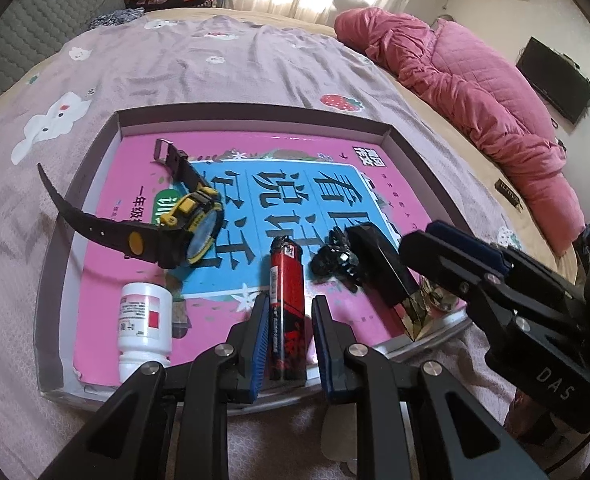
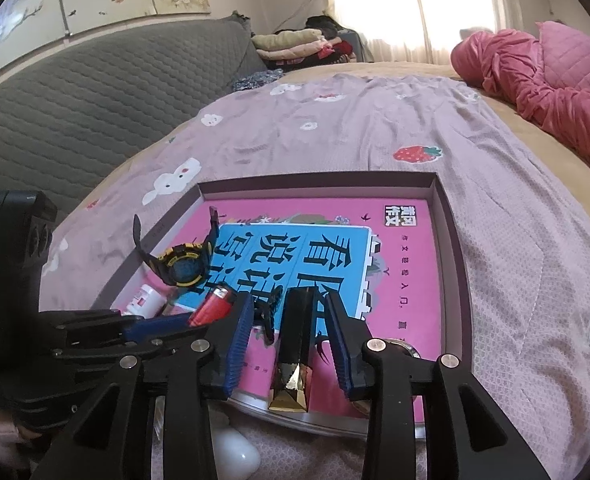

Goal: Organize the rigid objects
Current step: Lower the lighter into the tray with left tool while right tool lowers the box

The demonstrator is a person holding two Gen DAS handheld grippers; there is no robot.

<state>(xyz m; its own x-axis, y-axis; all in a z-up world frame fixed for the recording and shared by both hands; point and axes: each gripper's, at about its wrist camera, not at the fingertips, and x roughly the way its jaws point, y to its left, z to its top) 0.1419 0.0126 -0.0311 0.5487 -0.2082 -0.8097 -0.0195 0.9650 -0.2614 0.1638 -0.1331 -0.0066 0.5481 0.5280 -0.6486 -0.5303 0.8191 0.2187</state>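
Left gripper point(image 1: 287, 332): jaws straddle the red lighter point(image 1: 286, 304), small gaps both sides, pads don't look to be pressing. Lighter lies flat on the pink book point(image 1: 231, 160), long axis in line with the fingers, so a straight close would catch it across its narrow width.

Right gripper point(image 2: 289, 340): jaws parted around the black-and-gold faceted stick point(image 2: 295, 344), clear daylight each side, not gripped. Stick lies on the book with its gold end at the near edge of the tray point(image 2: 453, 264). Looks set down, but that's a guess.

Rest of the load, all inside the tray: black clip point(image 1: 335, 260) between lighter and stick, yellow-black watch point(image 1: 183, 232) left of it with one strap hanging over the left wall, white pill bottle point(image 1: 145, 328) on its side at near-left.

Room: the two grippers sit close at the near edge; far half of the book is bare. Tray walls low, bedspread point(image 1: 215, 64) around it soft.
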